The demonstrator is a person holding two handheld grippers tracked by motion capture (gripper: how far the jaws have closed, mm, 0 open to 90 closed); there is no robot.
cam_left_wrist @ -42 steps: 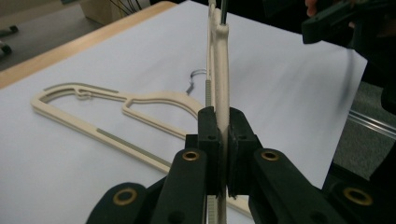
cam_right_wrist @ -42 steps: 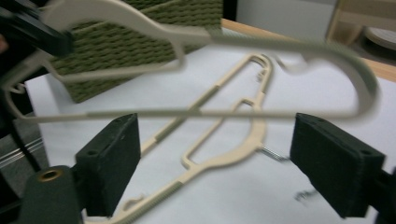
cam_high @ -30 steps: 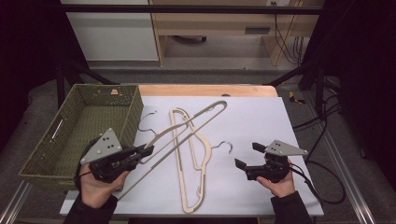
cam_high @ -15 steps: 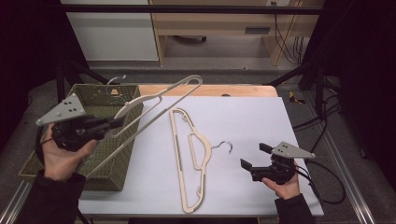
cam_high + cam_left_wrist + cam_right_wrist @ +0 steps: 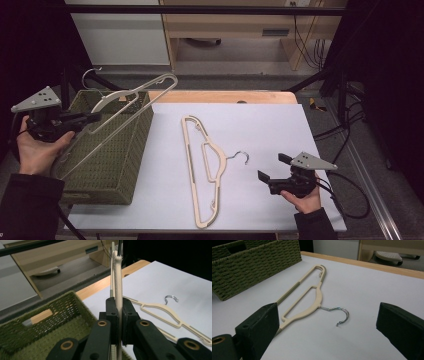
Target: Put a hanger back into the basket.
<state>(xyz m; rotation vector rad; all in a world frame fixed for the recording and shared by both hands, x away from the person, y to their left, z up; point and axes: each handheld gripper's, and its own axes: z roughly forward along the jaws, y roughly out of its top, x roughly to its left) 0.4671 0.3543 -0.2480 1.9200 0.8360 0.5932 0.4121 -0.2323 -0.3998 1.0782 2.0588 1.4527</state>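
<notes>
While the left gripper (image 5: 92,118) clamps a cream hanger (image 5: 131,94) above the woven green basket (image 5: 120,165):
A second flat hanger (image 5: 200,165) lies on the white bench (image 5: 280,125); the right gripper (image 5: 270,167) gapes empty.

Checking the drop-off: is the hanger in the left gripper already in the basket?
Not yet. The left gripper holds the hanger tilted in the air above the green wicker basket.

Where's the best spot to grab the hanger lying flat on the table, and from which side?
Probably the hanger by its straight bar, its left edge in the high view, coming from above: it lies flat, so only its thin edges offer purchase.
</notes>
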